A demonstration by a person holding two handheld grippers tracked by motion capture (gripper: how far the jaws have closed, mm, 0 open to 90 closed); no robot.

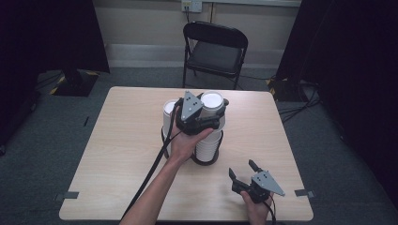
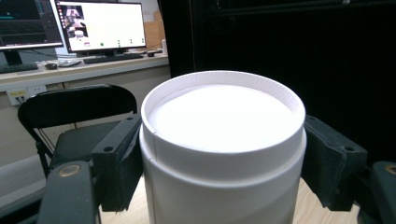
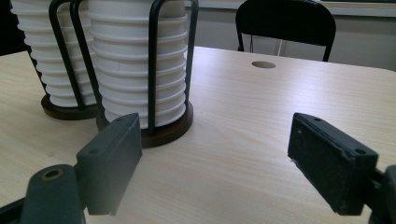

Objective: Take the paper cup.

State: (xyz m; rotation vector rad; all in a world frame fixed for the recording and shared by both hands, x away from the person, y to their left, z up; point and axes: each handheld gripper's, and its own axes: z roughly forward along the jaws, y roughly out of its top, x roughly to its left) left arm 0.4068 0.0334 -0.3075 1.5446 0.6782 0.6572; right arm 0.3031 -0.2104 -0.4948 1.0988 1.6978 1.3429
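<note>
White paper cup (image 2: 223, 140) tops the right-hand stack in its wire rack (image 3: 152, 70) mid-surface | your left gripper (image 1: 202, 116) clamps it just under the rim | light, thin-walled, crushes easily: squeeze gently, lift straight | right gripper (image 1: 244, 171) spread wide, empty.

A black folding chair (image 1: 215, 50) stands behind the wooden surface (image 1: 122, 154) on grey carpet (image 1: 42, 150); dark curtains (image 1: 347, 56) flank the chair.
</note>
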